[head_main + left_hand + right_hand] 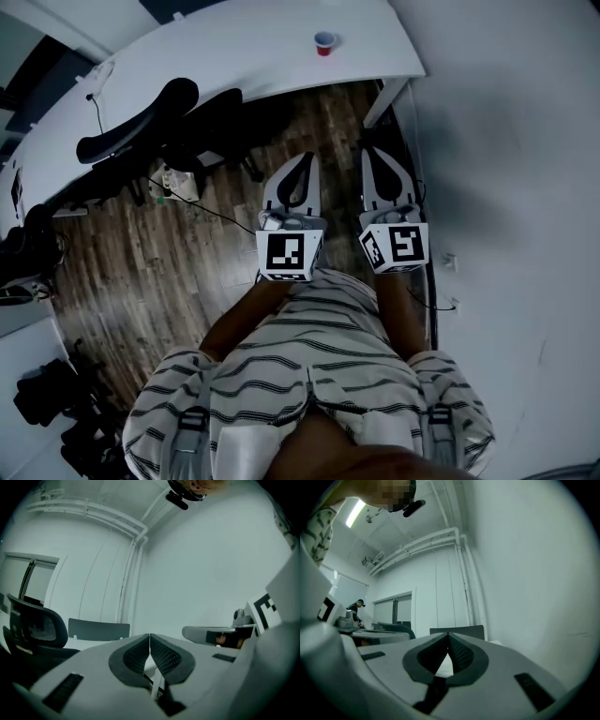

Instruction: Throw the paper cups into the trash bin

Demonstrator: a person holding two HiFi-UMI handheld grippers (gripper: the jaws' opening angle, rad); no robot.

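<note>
Stands on a wood floor (187,272) in a striped shirt (319,375), facing a long white table (234,47) at the far side. Holds the left gripper (307,161) and the right gripper (372,152) out level in front of the body, side by side, near each other but not touching. Points both toward the table's right end. Bears a marker cube (289,255) at the near end of each gripper.

Presses the left gripper's jaws together, pads meeting at the tips with nothing caught between them. Holds the right gripper's jaws closed in the same way, tips touching and empty.

Faces a red paper cup (324,43) standing upright on the far part of the table, near the right end and well apart from both grippers. Stands just left of a pale wall (525,169), with the white table leg (380,103) just beyond the right gripper.

Has a black office chair (141,131) at the table to the left, and thin cables (202,208) trailing across the floor beside it. Looks, along the left gripper, at a dark upright panel (98,630) and white pipes (133,555) climbing the far wall. Catches, along the right gripper, a small distant person (357,607) at the far left.
</note>
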